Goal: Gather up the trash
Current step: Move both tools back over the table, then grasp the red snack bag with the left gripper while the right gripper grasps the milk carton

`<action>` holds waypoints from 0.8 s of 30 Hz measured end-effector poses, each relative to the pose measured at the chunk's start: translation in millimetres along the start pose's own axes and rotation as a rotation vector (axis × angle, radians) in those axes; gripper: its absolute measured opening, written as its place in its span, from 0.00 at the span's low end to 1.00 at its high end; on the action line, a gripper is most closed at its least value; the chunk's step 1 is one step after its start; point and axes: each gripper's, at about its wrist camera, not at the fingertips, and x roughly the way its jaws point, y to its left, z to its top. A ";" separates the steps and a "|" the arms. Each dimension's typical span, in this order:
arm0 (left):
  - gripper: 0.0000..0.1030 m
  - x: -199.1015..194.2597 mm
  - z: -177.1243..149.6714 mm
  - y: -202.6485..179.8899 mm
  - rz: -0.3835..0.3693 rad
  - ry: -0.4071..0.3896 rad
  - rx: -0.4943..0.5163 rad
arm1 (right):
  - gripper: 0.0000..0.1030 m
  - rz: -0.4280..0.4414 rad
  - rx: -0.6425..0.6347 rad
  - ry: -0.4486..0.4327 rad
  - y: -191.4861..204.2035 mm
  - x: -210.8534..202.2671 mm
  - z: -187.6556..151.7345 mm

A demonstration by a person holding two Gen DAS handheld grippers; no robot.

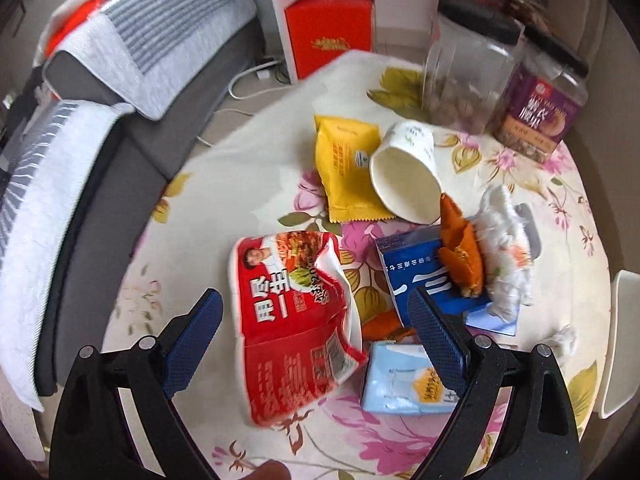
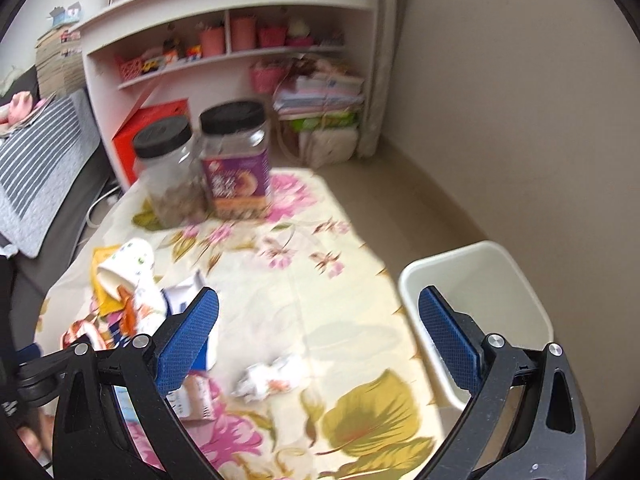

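Observation:
Trash lies on the floral tablecloth (image 1: 240, 184): a red snack bag (image 1: 296, 312), a yellow packet (image 1: 344, 168), a tipped white paper cup (image 1: 404, 180), a blue carton (image 1: 424, 272), orange peel (image 1: 460, 248), crumpled tissue (image 1: 508, 252) and a light blue pack (image 1: 404, 384). My left gripper (image 1: 316, 324) is open and empty, its fingers straddling the red bag from above. My right gripper (image 2: 320, 328) is open and empty over the table, above a crumpled tissue (image 2: 272, 376). A white bin (image 2: 476, 312) stands beside the table's right edge. The cup also shows in the right wrist view (image 2: 128, 268).
Two black-lidded jars, a clear one (image 2: 172, 176) and a purple-labelled one (image 2: 236, 168), stand at the table's far end. A grey sofa (image 1: 100, 128) runs along the left. A white shelf unit (image 2: 240, 40) and a red box (image 1: 332, 32) stand behind. A wall is on the right.

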 end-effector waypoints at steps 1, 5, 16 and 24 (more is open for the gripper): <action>0.86 4.3 -1.0 -2.6 0.001 0.003 0.022 | 0.93 0.008 -0.011 0.018 4.2 4.0 -1.0; 0.66 18.1 -4.5 -11.1 0.014 0.038 0.096 | 0.93 0.053 -0.099 0.049 21.7 14.0 -5.6; 0.07 -11.9 -9.8 31.0 -0.114 0.024 0.098 | 0.93 0.294 -0.588 0.059 100.5 19.2 -50.4; 0.07 -53.1 -11.3 77.5 -0.179 -0.052 0.019 | 0.93 0.398 -0.918 0.099 157.3 30.6 -98.2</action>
